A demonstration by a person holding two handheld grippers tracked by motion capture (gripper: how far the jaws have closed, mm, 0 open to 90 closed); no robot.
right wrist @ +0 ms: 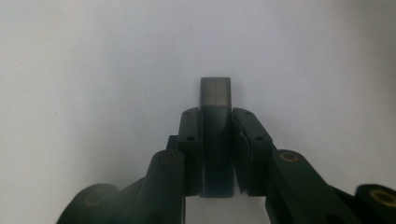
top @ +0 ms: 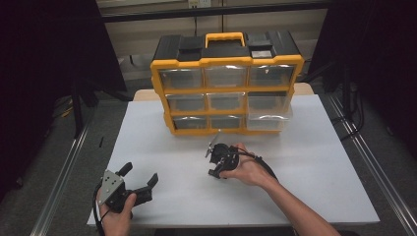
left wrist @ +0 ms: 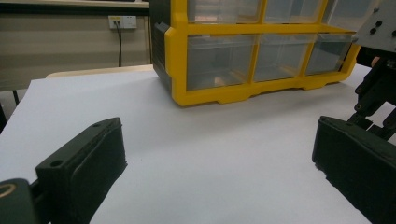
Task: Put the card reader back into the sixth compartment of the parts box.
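My right gripper [top: 216,160] hovers over the middle of the white table [top: 305,162], a hand wrapped round it. In the right gripper view its jaws [right wrist: 215,116] are shut on a small dark grey bar [right wrist: 215,93] that sticks out past the tips, with bare white table behind it. In the high view a thin grey strip [top: 214,140] points from that gripper toward the organizer. My left gripper [top: 140,173] rests at the front left of the table, open, with nothing between its jaws [left wrist: 217,158].
A yellow and black organizer [top: 226,64] with clear plastic drawers stands at the back of the table [left wrist: 210,140]. Its lower right drawer [top: 268,118] sits pulled out a little. Dark floor and metal rails flank the table. The right gripper's body [left wrist: 378,88] shows in the left gripper view.
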